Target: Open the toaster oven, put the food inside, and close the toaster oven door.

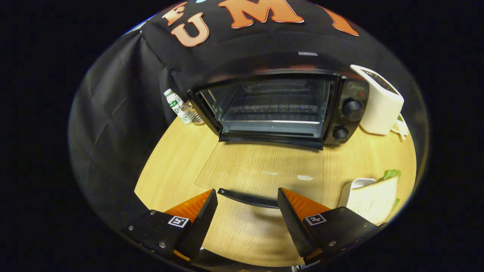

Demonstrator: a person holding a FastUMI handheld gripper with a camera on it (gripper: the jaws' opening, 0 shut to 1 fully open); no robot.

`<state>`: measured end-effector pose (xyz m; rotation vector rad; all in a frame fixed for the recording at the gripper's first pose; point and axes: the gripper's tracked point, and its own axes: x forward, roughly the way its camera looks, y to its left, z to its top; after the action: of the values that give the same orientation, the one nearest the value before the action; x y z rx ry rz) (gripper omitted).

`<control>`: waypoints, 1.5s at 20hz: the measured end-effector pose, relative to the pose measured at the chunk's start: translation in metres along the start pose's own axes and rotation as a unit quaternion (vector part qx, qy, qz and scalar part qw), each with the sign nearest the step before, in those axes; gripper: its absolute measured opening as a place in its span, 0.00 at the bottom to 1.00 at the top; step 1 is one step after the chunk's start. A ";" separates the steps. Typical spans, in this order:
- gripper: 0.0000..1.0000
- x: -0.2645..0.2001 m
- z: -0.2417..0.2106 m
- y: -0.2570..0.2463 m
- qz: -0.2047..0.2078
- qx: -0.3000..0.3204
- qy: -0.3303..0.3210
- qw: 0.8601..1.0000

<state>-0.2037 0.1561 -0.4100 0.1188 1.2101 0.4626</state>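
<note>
**Oven door down, tongs spread at its handle**

Tongs [247,211] stand with their two fingers well apart, gripping nothing, and the bare wooden table [170,166] shows through the gap between them. Just ahead of the fingertips lies the dark curved handle [247,198] of the toaster oven door [261,170], spanning the space from one finger to the other (whether either finger touches it I cannot tell).

That door is a glass pane folded fully down, lying flat over the table so the wood grain shows through it. Beyond it sits the toaster oven [278,107], its cavity open, with a wire rack [272,109] across the inside. Two round knobs [352,108] sit one above the other on its right-hand panel.

Food for the task, a sandwich [374,202] with a green leaf poking out at its top, rests on a white dish [353,187] just beside the right finger, to the right of the lowered door.

Left of the oven, against the booth's black cloth, stands a small white bottle [174,104] with a green label, a clear ribbed container [193,115] touching or nearly touching it. On the oven's right stands a white appliance [380,104] with a slot in its top.
</note>
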 end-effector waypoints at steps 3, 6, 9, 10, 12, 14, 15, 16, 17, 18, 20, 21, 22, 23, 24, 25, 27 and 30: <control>0.95 -0.031 0.024 -0.019 0.001 0.000 -0.022 1.000; 0.95 -0.053 0.033 -0.053 -0.017 -0.019 -0.028 0.999; 0.96 -0.073 0.036 -0.101 -0.062 -0.037 -0.033 0.997; 0.95 -0.079 0.034 -0.117 -0.074 -0.031 -0.032 0.996; 0.96 -0.088 0.028 -0.147 -0.094 -0.012 -0.021 0.995; 0.96 -0.091 0.020 -0.172 -0.108 0.000 -0.010 0.994; 0.95 -0.092 0.015 -0.183 -0.114 0.002 -0.002 0.993; 0.95 -0.091 0.008 -0.194 -0.120 0.005 0.006 0.993; 0.96 -0.089 0.001 -0.203 -0.121 0.011 0.015 0.992; 0.96 -0.088 -0.007 -0.209 -0.119 0.022 0.026 0.992; 0.96 -0.078 -0.025 -0.223 -0.124 0.042 0.049 0.990; 0.95 -0.071 -0.033 -0.228 -0.124 0.042 0.057 0.990; 0.95 -0.066 -0.039 -0.230 -0.120 0.045 0.065 0.990; 0.95 -0.060 -0.045 -0.230 -0.110 0.055 0.076 0.989; 0.95 -0.054 -0.049 -0.231 -0.102 0.068 0.081 0.989; 0.94 -0.049 -0.054 -0.233 -0.097 0.082 0.089 0.988; 0.93 -0.040 -0.063 -0.234 -0.078 0.114 0.101 0.985; 0.91 -0.031 -0.068 -0.225 -0.041 0.169 0.110 0.979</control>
<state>-0.2117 -0.0701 -0.4819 0.3137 1.4997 0.1965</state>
